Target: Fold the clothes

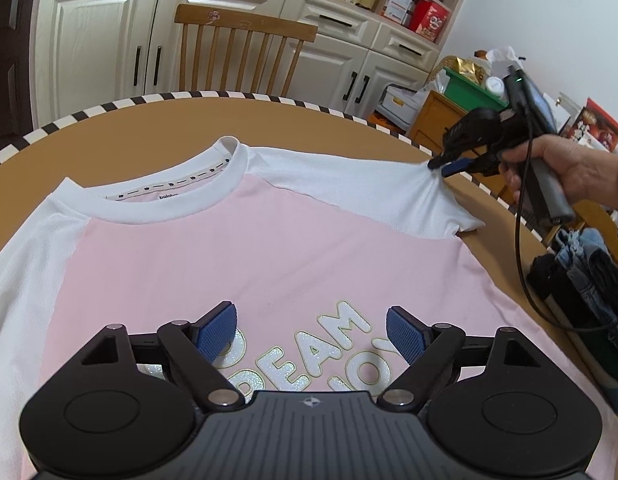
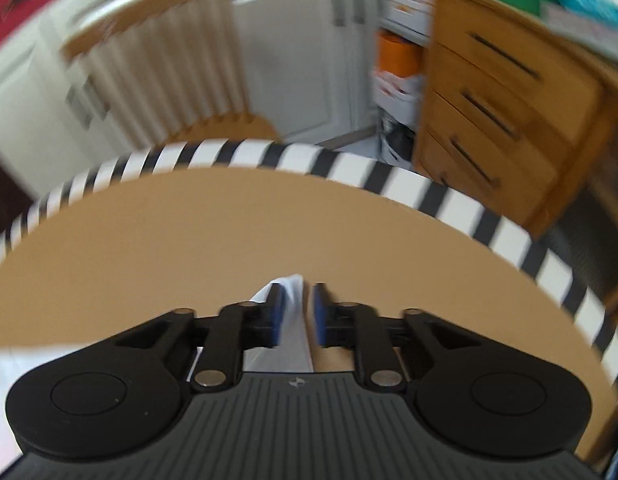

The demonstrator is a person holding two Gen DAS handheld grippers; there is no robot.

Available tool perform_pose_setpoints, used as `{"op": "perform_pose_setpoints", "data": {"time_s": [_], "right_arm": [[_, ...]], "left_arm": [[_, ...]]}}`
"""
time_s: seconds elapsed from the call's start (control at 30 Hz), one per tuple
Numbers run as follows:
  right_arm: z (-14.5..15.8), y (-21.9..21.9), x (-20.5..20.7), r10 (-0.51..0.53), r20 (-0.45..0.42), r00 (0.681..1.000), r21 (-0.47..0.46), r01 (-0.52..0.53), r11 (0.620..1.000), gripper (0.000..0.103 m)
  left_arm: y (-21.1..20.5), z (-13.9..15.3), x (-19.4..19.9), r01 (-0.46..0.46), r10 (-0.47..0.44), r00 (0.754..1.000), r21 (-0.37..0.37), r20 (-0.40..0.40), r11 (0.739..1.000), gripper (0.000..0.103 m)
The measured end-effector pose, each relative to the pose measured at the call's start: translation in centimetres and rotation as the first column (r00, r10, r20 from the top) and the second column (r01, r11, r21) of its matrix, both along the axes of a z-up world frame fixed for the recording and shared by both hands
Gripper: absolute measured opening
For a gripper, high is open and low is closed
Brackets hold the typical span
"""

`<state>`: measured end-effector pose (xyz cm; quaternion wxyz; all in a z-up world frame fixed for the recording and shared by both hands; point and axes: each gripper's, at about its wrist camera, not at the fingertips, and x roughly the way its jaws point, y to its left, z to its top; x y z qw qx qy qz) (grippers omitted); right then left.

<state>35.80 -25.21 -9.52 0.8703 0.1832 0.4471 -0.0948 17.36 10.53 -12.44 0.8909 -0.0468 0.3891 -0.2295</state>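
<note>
A pink T-shirt (image 1: 269, 248) with white sleeves, a white collar and glittery letters lies face up on the round tan table (image 1: 309, 120). My left gripper (image 1: 311, 332) hovers open and wide over the chest print, with nothing between its fingers. My right gripper (image 1: 443, 166), held by a hand (image 1: 569, 172), sits at the tip of the right sleeve (image 1: 389, 184), which is drawn out toward the table's edge. In the blurred right wrist view, the right gripper (image 2: 299, 308) stands part open with a white fold of sleeve (image 2: 295, 320) loose between its blue pads.
The table has a black-and-white striped rim (image 2: 349, 164). A wooden chair (image 1: 245, 40) stands behind it before white cabinets. A pile of denim and dark clothes (image 1: 589, 276) lies at the right edge. A wooden chest of drawers (image 2: 489, 100) stands beyond the table.
</note>
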Motion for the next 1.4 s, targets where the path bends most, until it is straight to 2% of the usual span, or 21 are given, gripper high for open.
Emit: {"op": "perform_pose_setpoints", "data": {"time_s": [0.1,0.23,0.37,0.43,0.5,0.53,0.57,0.67,0.77,0.87,0.93,0.97,1.0,1.03,1.1,1.17,1.2,1.3,1.4], "right_arm": [[1.9,0.3,-2.4,0.108,0.01,0.994,-0.049,-0.107,0.993,0.041],[2.3,1.5,-5.9,0.207,-0.096,0.974,-0.123,-0.218,0.968,0.041],[0.8,2.9,-6.8,0.213,-0.146,0.966,-0.193,-0.239,0.952,0.037],[0.2,2.9,-6.5,0.209,-0.122,0.97,-0.197,-0.23,0.953,0.031],[-0.6,2.9,-6.0,0.211,-0.133,0.969,-0.144,-0.229,0.963,0.01],[-0.6,3.1,-5.9,0.222,-0.134,0.966,-0.143,-0.241,0.96,0.005],[-0.6,3.4,-5.8,0.236,-0.136,0.962,-0.146,-0.255,0.956,0.002],[-0.3,4.5,-5.9,0.269,-0.167,0.949,-0.205,-0.3,0.932,0.0],[0.1,4.6,-6.3,0.271,-0.181,0.945,-0.306,-0.316,0.898,0.002],[0.3,4.1,-6.9,0.222,-0.169,0.96,-0.368,-0.27,0.89,0.017],[1.2,4.6,-8.3,0.226,-0.123,0.966,-0.474,-0.257,0.842,0.027],[1.8,5.1,-9.3,0.257,-0.091,0.962,-0.521,-0.266,0.811,0.034],[2.5,5.9,-10.9,0.311,-0.057,0.949,-0.546,-0.29,0.786,0.034],[3.3,6.9,-12.8,0.372,-0.029,0.928,-0.538,-0.328,0.776,0.034],[4.6,8.7,-17.0,0.478,0.029,0.878,-0.444,-0.418,0.793,0.051],[5.3,10.7,-21.5,0.566,0.091,0.819,-0.309,-0.517,0.798,0.051],[5.3,11.8,-23.7,0.604,0.111,0.789,-0.26,-0.563,0.784,0.051],[4.7,15.5,-28.6,0.646,0.119,0.754,-0.167,-0.626,0.761,0.05],[3.4,19.4,-32.0,0.666,0.096,0.74,-0.132,-0.653,0.745,0.05]], "left_arm": [[0.1,0.0,0.0,-0.009,0.009,1.0,0.001,0.001,1.0,0.084],[0.8,0.1,-0.2,-0.079,0.078,0.997,-0.045,-0.027,0.996,0.084],[1.5,0.5,-0.8,-0.158,0.153,0.985,-0.077,-0.076,0.984,0.084],[1.7,1.0,-1.4,-0.183,0.178,0.98,-0.065,-0.086,0.981,0.084],[2.0,1.7,-2.5,-0.205,0.2,0.976,-0.065,-0.082,0.977,0.084],[2.3,2.1,-3.1,-0.22,0.214,0.973,-0.073,-0.083,0.973,0.084],[2.6,2.5,-3.8,-0.238,0.231,0.969,-0.084,-0.085,0.968,0.084],[3.6,3.9,-6.2,-0.295,0.286,0.954,-0.11,-0.091,0.949,0.084],[4.6,5.3,-9.3,-0.342,0.335,0.939,-0.126,-0.078,0.931,0.084],[5.8,6.5,-12.6,-0.395,0.39,0.919,-0.111,-0.062,0.912,0.084],[6.8,7.1,-14.8,-0.432,0.429,0.902,-0.091,-0.052,0.897,0.084],[7.4,7.3,-15.9,-0.452,0.449,0.892,-0.08,-0.049,0.888,0.084],[8.0,7.4,-17.1,-0.471,0.469,0.882,-0.07,-0.046,0.879,0.084],[8.6,7.6,-18.1,-0.489,0.487,0.872,-0.059,-0.044,0.87,0.084],[9.9,7.7,-19.7,-0.519,0.517,0.855,-0.032,-0.043,0.854,0.084],[11.3,8.0,-20.8,-0.534,0.534,0.845,-0.005,-0.028,0.845,0.084],[12.0,8.2,-21.0,-0.527,0.527,0.85,0.008,-0.014,0.85,0.083],[14.6,9.0,-20.2,-0.481,0.48,0.877,0.039,0.012,0.876,0.08],[17.9,8.9,-17.7,-0.456,0.457,0.889,0.043,-0.019,0.889,0.063]]}}
